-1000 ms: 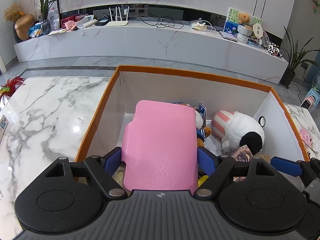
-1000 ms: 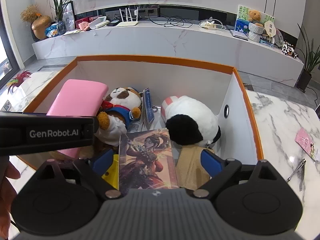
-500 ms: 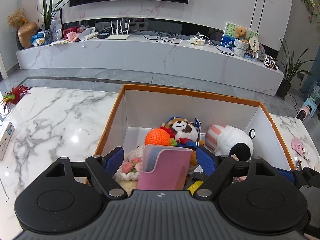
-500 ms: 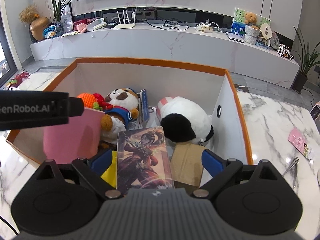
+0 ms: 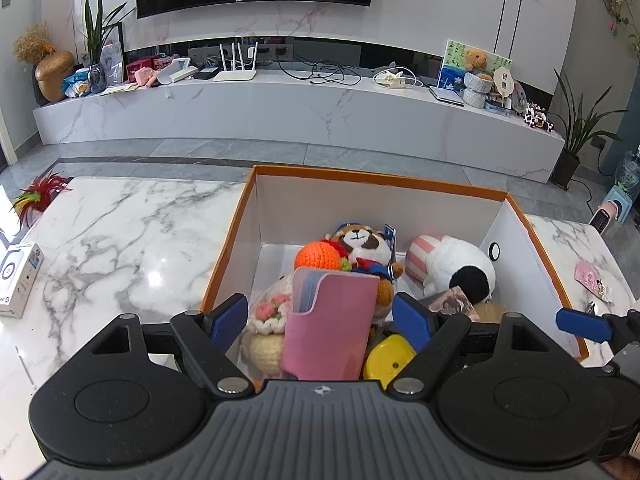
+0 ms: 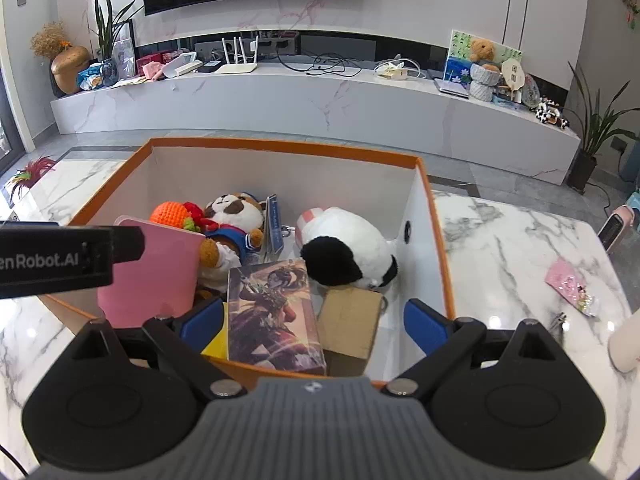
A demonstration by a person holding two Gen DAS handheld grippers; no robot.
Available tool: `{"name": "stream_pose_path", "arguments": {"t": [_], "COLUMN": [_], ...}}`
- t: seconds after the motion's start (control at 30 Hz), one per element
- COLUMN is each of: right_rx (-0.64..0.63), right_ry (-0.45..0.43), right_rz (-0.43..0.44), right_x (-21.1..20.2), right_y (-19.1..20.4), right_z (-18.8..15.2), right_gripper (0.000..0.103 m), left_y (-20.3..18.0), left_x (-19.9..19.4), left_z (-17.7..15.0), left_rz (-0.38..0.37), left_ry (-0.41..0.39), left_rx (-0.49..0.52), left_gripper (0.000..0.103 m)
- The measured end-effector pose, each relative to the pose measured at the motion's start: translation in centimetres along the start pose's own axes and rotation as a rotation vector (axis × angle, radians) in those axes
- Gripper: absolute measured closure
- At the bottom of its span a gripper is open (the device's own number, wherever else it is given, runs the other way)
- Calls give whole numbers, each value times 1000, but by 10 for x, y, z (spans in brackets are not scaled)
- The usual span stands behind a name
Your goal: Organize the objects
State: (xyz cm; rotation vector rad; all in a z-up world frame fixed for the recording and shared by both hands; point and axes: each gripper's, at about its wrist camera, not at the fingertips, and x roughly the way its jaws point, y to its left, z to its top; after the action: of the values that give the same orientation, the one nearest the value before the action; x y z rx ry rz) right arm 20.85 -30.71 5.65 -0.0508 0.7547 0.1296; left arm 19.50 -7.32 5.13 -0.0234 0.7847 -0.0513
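Observation:
An orange-rimmed white box (image 5: pixel 256 224) (image 6: pixel 424 216) on the marble table holds plush toys, a crocheted orange ball (image 5: pixel 320 254), a picture card box (image 6: pixel 272 312) and a brown carton (image 6: pixel 348 324). A pink case (image 5: pixel 330 320) (image 6: pixel 152 276) stands upright in the box's near left part. My left gripper (image 5: pixel 320 320) is open, its blue fingers apart on either side of the pink case without touching it. My right gripper (image 6: pixel 312 320) is open and empty above the box's near edge.
A white and black plush (image 6: pixel 344 244) lies at the box's right side, a brown-faced plush (image 6: pixel 236 216) in the middle. A white device box (image 5: pixel 18 276) sits on the table at left. A pink packet (image 6: pixel 568 284) lies on the table at right.
The left gripper has let go of the pink case, which dropped upright into the box. Both grippers have drawn back and up from the box.

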Motion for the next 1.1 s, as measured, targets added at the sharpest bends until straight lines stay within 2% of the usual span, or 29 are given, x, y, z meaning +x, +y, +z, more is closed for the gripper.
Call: {"name": "stream_pose_path", "arguments": {"t": [0.63,0.77,0.87,1.1], "right_rx": [-52,-65,-72,36], "right_ry": [2,7,12,5], "right_rz": [-22,-25,-43,-78], "right_x": [-44,-53,-58,-68], "right_y": [13,18,19,7], "right_z": [-14,-22,-27,-42], "right_gripper": [6,6,6,5], "left_y": [17,21,24,26], "left_x": [-37,-47,-55,-60], "left_z": [-32,-38,-44,-62], "left_rz": [73,76,109,165], "left_ry": [-2,-4,-20,5], "left_rx": [48,39,27,1], "left_gripper": [9,9,9,9]}}
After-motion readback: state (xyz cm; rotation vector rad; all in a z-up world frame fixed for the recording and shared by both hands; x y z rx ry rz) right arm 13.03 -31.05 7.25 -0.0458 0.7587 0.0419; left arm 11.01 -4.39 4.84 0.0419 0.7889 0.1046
